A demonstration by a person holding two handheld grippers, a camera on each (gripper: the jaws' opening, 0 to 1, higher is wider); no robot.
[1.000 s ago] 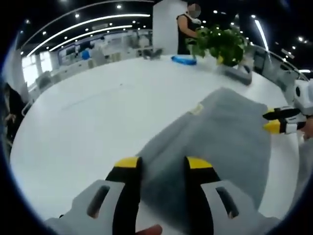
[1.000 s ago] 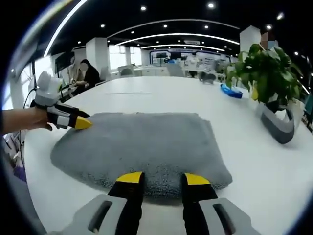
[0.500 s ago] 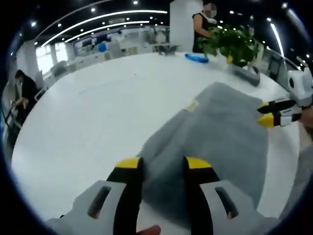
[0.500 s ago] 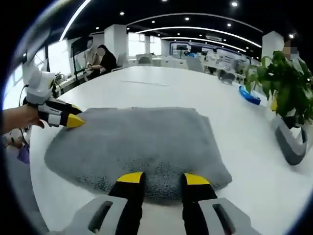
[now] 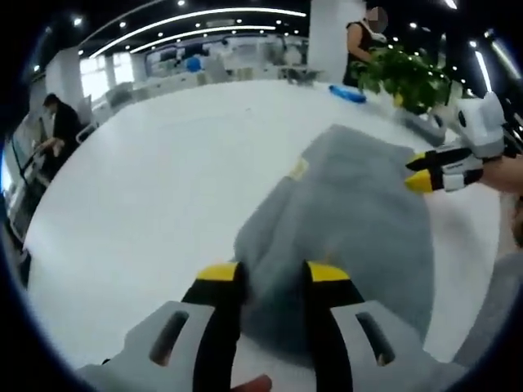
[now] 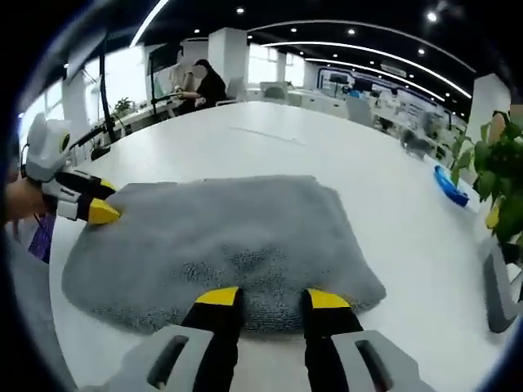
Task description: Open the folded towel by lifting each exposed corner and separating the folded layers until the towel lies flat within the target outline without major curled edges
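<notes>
Folded grey terry towel (image 6: 221, 237) lies near white round table (image 6: 327, 155) edge, unopened. Left gripper (image 5: 270, 273) and right gripper (image 6: 265, 298): we see jaws apart at towel's opposite edges. Unfolding remains.

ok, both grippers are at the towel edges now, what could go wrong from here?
1. The left gripper and right gripper sit at opposite edges of the folded grey towel; a pinch may catch every layer, so the bundle lifts without separating.
2. The potted plant stands near the towel's far side; a flung layer could brush it.
</notes>
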